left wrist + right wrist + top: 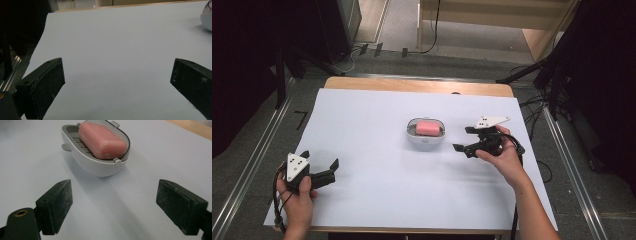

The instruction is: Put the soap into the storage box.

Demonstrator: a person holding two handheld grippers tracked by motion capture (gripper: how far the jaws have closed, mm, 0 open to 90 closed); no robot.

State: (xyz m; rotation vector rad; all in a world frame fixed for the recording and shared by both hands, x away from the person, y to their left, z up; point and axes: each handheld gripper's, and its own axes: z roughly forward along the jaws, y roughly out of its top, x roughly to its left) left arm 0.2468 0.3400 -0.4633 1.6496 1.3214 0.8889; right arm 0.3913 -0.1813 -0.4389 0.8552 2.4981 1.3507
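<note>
Nearest the person, the left gripper [319,162], a black two-jaw tool with a grey three-cornered plate on top, sits low in the left hand [294,192] close to the near edge of the white sheet covering the table [362,125]. Its jaws stand spread wide with nothing between them; in the left gripper view they frame only bare white sheet, and the rounded white wall of the soap dish [207,21] shows far off at the upper right corner, well apart from this gripper.

Farther along, the right gripper [463,138], also black with a grey plate, is held in the right hand [502,155] and points toward the middle of the table. Its jaws are spread wide too, and no thing lies between the pads; in the right gripper view they stand either side of empty sheet.

Just beyond the right gripper's jaw tips, a little to their left in its own view, rests the oval white plastic soap dish [100,167] with a grey slotted insert. A pink rectangular bar of soap [102,141] with rounded corners lies inside it on the slats. The dish stands upright on the sheet, near the right gripper but not touching it.
</note>
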